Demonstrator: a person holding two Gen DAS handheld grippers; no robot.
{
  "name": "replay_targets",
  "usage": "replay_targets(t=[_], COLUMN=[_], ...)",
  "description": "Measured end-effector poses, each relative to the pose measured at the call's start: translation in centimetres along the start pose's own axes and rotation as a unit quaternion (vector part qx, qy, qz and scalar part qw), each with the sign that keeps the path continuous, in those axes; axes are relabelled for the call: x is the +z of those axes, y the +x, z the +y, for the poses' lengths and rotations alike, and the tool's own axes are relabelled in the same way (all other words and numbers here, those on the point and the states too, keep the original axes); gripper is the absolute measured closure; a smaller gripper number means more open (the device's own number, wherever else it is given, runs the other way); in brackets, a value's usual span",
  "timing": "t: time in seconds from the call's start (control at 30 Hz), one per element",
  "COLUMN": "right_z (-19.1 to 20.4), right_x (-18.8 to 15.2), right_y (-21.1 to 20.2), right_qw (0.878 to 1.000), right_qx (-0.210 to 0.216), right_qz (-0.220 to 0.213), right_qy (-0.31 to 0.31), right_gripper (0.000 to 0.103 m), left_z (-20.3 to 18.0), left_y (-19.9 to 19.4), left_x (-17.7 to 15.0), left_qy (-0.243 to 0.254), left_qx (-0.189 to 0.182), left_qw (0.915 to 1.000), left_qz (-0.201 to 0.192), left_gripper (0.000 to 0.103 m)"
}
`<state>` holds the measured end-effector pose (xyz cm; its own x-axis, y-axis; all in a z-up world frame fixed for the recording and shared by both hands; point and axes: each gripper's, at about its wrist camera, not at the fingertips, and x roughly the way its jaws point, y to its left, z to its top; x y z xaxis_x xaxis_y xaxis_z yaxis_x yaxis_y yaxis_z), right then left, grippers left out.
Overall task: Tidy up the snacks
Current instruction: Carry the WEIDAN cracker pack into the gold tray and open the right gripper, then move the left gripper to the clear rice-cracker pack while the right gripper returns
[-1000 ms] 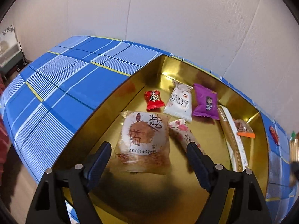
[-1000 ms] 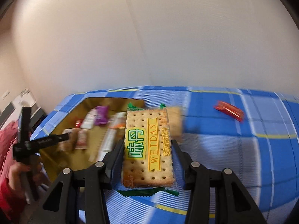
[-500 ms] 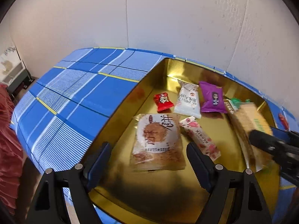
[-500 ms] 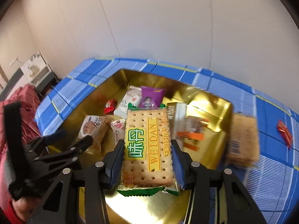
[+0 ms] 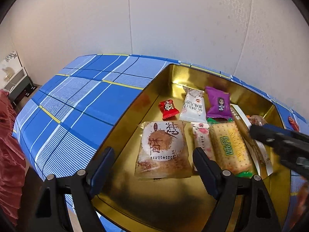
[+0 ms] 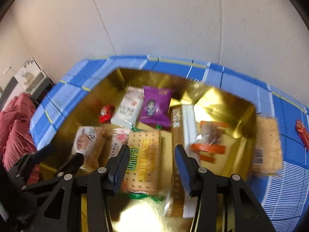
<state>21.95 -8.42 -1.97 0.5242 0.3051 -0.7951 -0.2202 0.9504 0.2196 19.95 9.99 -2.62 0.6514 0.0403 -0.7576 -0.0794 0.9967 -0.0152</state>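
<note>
Cracker packet lying flat inside a gold tin, with two empty grippers spread above it.

The cracker packet (image 5: 229, 147) rests on the floor of the gold tin (image 5: 193, 71), its long axis running from the near edge toward the far wall, between a pink floral stick (image 5: 201, 139) and a long gold box (image 6: 186, 127). The right gripper (image 6: 152, 160) hangs over it, jaws apart, seemingly not touching, though that view is blurred. The left gripper (image 5: 152, 166) is spread wide over a round pastry packet (image 5: 162, 147).
</note>
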Motion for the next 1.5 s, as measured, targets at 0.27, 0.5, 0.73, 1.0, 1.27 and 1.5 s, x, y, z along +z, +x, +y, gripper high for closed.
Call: replay_targets(t=[0.27,0.5,0.73,1.0,1.27,1.5], right_z=[-4.2,-11.1,-16.6,-16.7,-18.3,-21.1], right_x=[-2.4,-4.2,-3.9,-2.0,-2.4,-5.6], right_y=[-6.6,-8.0,-5.1,-1.8,-1.8,-4.8], right_qw=[0.996,0.991,0.987,0.989,0.990,0.988], right_qx=[-0.039,-0.111,-0.108,-0.089,-0.046,-0.048], right_qz=[-0.078,-0.072,-0.040,-0.024,-0.017,-0.022], right_qy=[-0.004,0.034,0.111,0.114,0.131,0.146], right_gripper=[0.054,0.054,0.038,0.033,0.042,0.042], left_z=[-1.5,-4.0,-7.1,-9.7,-13.1,-17.8], left_y=[-0.3,-2.1,-5.3,-6.8,-7.5,-7.8], left_x=[-0.3,-1.5,-2.3,-2.9,-2.5,-1.1], left_qy=[0.007,0.038,0.059,0.077,0.111,0.128], left_qx=[-0.009,-0.047,-0.094,-0.087,-0.090,-0.121], left_qw=[0.9999,0.9982,0.9938,0.9932,0.9897,0.9844], left_qz=[-0.003,0.000,-0.001,0.000,-0.005,0.005], left_gripper=[0.018,0.018,0.011,0.011,0.011,0.010])
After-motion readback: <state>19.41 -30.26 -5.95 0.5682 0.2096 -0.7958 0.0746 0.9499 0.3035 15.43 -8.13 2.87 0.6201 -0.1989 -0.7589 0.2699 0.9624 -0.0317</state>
